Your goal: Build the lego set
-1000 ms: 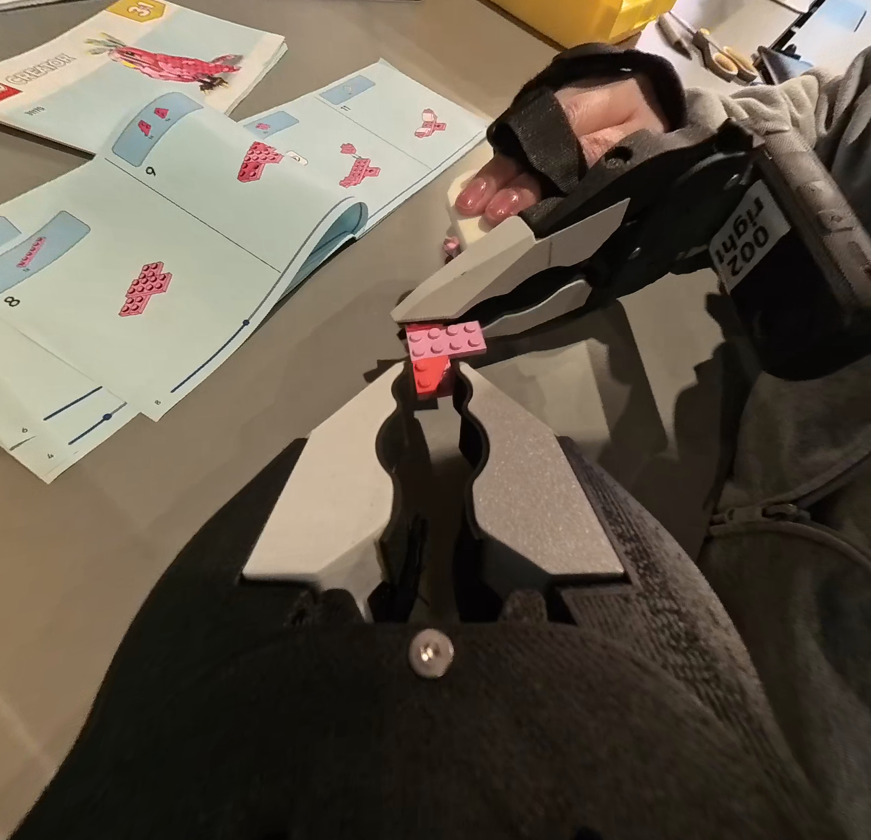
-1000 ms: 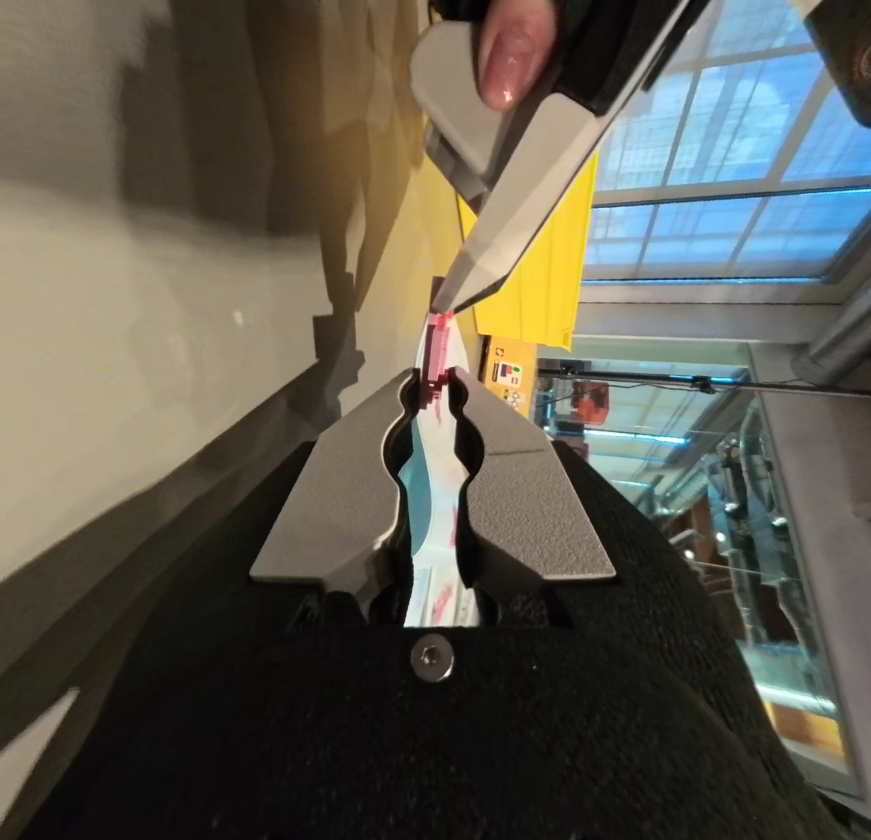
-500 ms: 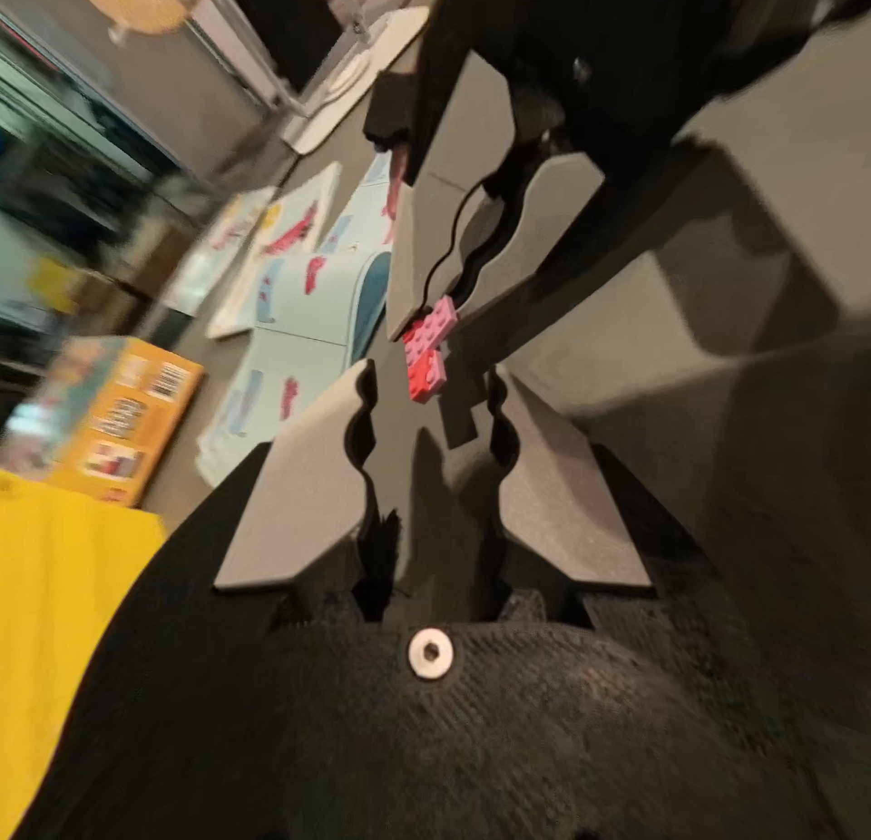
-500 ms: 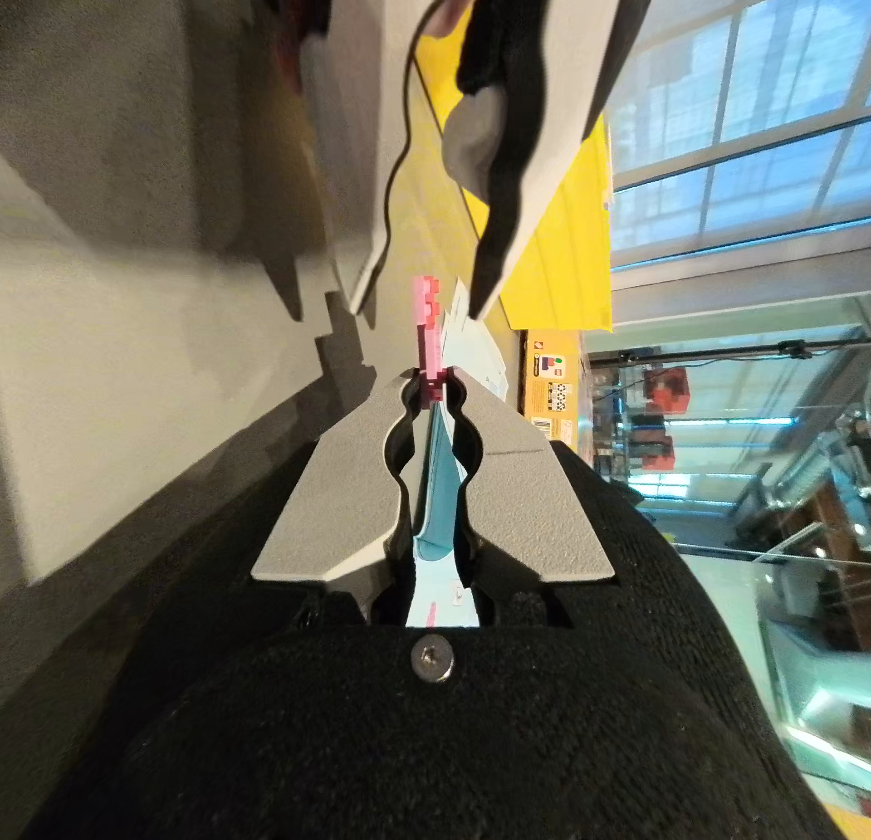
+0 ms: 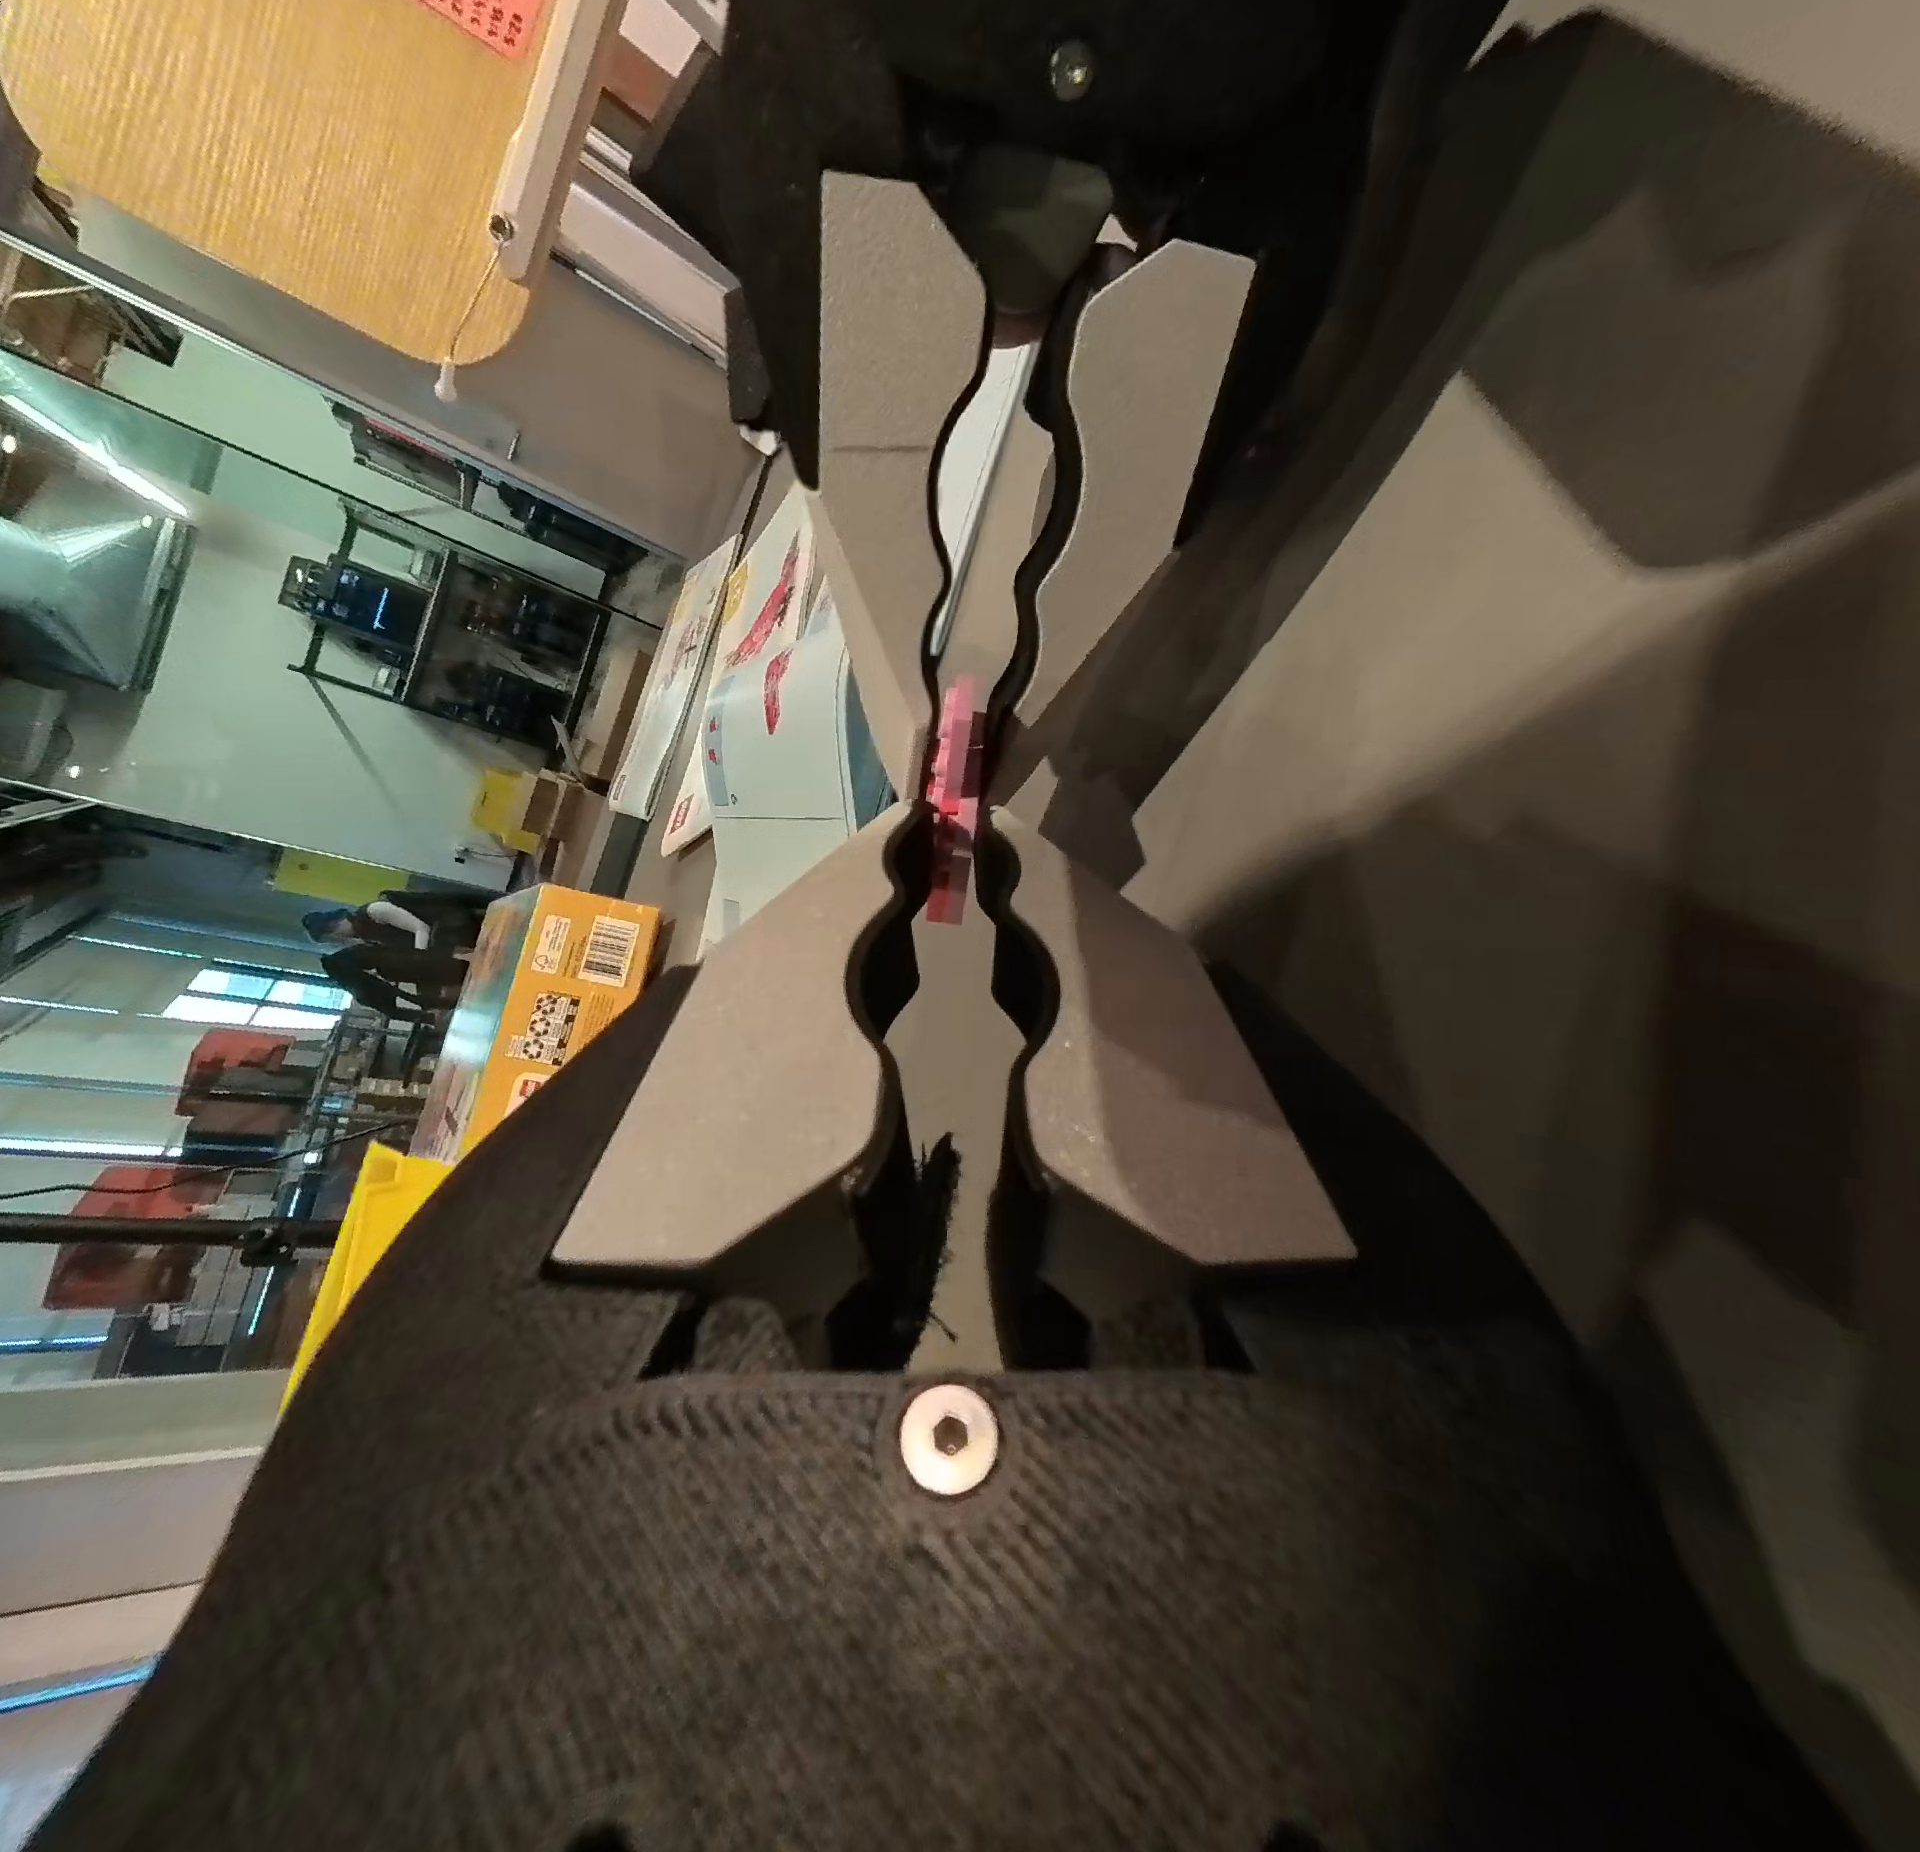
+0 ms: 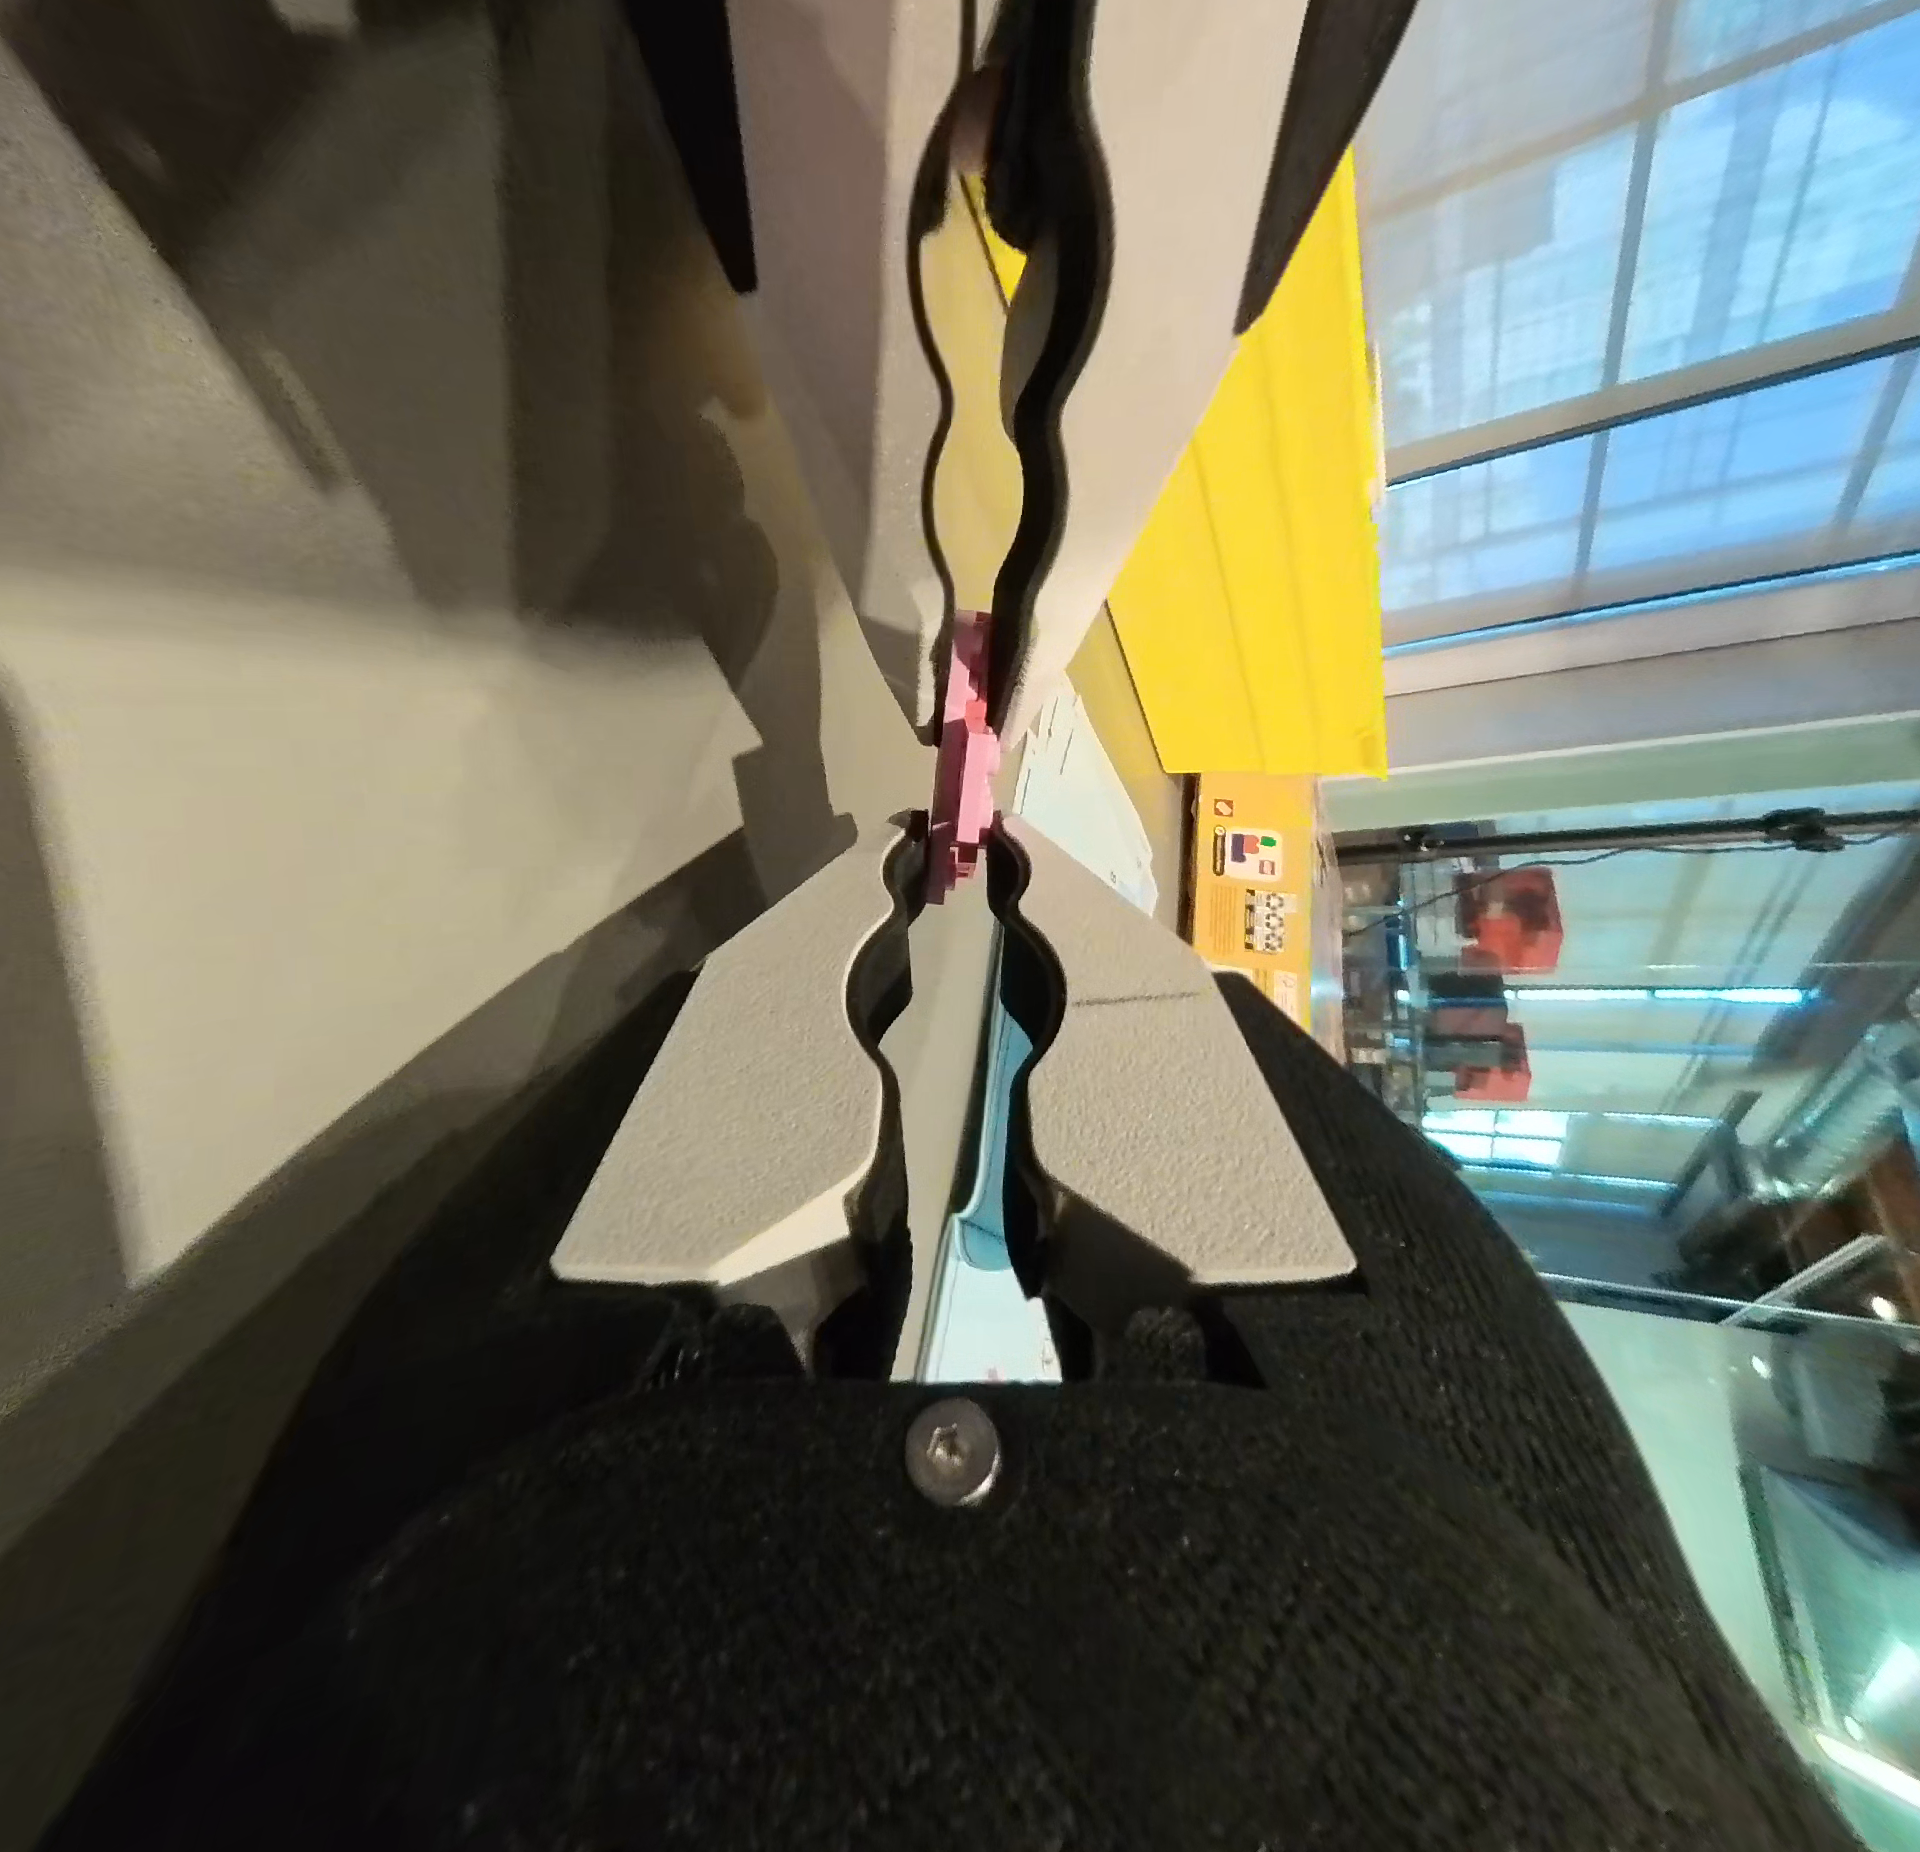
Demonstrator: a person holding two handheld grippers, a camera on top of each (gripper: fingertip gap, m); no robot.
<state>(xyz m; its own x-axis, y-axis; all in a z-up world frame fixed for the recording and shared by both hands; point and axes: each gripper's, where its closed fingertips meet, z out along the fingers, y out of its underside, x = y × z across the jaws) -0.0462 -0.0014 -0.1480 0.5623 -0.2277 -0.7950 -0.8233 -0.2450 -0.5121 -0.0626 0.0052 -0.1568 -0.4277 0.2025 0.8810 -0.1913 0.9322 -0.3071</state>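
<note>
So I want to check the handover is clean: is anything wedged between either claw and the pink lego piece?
Nothing visible. The left claw and the right claw meet tip to tip, each shut straight on the pink lego piece, one at each end, with no other object between fingers and plastic.

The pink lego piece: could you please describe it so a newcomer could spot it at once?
Two grey claws meet tip to tip mid-frame, the left claw from below, the right claw from above. Pinched between both is the pink lego piece, seen edge-on: the only pink thing among grey fingers.
</note>
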